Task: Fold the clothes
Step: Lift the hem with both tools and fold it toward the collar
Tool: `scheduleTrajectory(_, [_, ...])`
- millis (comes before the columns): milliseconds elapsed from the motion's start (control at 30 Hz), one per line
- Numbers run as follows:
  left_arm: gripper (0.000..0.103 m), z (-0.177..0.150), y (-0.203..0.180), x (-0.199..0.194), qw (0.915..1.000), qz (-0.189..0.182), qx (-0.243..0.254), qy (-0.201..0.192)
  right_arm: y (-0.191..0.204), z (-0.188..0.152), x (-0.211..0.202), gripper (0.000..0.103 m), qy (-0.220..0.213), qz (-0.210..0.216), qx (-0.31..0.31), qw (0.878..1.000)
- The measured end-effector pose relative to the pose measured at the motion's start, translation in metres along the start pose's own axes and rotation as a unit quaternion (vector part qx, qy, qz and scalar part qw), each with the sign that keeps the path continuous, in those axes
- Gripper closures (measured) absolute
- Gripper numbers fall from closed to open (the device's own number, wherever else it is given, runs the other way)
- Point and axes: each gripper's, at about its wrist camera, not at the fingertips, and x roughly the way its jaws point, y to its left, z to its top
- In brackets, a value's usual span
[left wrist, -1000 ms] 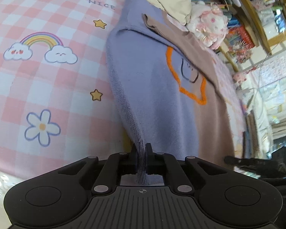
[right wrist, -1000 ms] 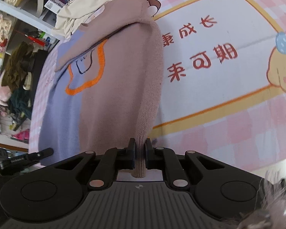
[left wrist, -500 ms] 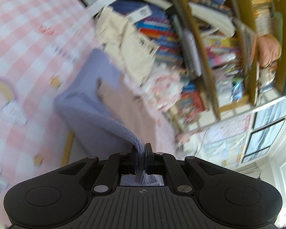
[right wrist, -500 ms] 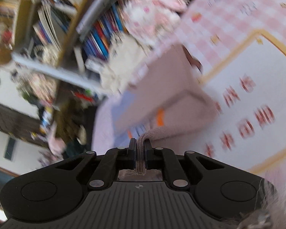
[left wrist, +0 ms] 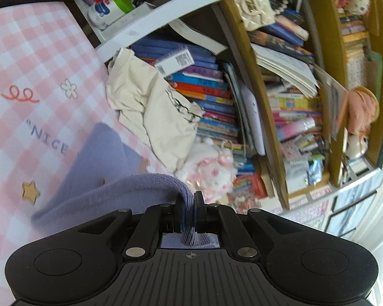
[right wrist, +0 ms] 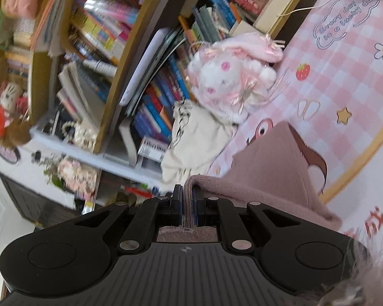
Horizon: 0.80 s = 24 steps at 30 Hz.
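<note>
Both claws, left (left wrist: 189, 213) & right (right wrist: 187, 205), clamped tight on sweater (left wrist: 99, 168) hem, lifted; uneven carry w/ one side lagging would skew the fold.

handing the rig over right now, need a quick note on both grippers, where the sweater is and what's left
Left gripper: shut on the lilac half of the two-tone knit sweater's hem.
Right gripper: shut on the dusty-pink half of that hem.
The sweater's far end lies on the pink checked cartoon mat; the gripped hem is lifted and curling over toward the bookshelf side.
A crumpled cream garment and a pink-and-white plush toy sit just beyond it.
Done: both hem corners gripped, fold under way.
Left: lay the hem down on the far end, release, probably fold again; the cream garment looks unfolded.
</note>
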Motion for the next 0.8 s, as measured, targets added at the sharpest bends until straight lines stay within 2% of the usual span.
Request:
scheduleTrajectory(300, [0.098, 0.023, 0.02, 0.052, 0.9981, 0.06, 0.0, 0.016, -0.028, 0.035, 0.046, 0.095, -0.021, -0.044, 0.029, 0.998])
scheduleTrajectory(467, [0.098, 0.035, 0.031, 0.082, 0.995, 0.096, 0.001, 0.028, -0.048, 0.047, 0.077, 0.095, -0.01, -0.079, 0.041, 0.996])
scheduleTrajectory(600, [0.097, 0.035, 0.044, 0.099, 0.9888, 0.143, -0.002, 0.043, -0.058, 0.05, 0.098, 0.095, 0.004, -0.111, 0.033, 0.993])
scheduleTrajectory(733, [0.08, 0.037, 0.049, 0.11, 0.9832, 0.174, 0.01, 0.055, -0.063, 0.053, 0.116, 0.09, 0.019, -0.143, 0.012, 0.989])
scheduleTrajectory(767, [0.077, 0.039, 0.049, 0.11, 0.9843, 0.168, 0.01, 0.055, -0.063, 0.053, 0.118, 0.086, 0.019, -0.147, 0.005, 0.989])
scheduleTrajectory(800, [0.07, 0.041, 0.049, 0.109, 0.9853, 0.162, 0.01, 0.054, -0.062, 0.054, 0.119, 0.083, 0.019, -0.15, -0.002, 0.989])
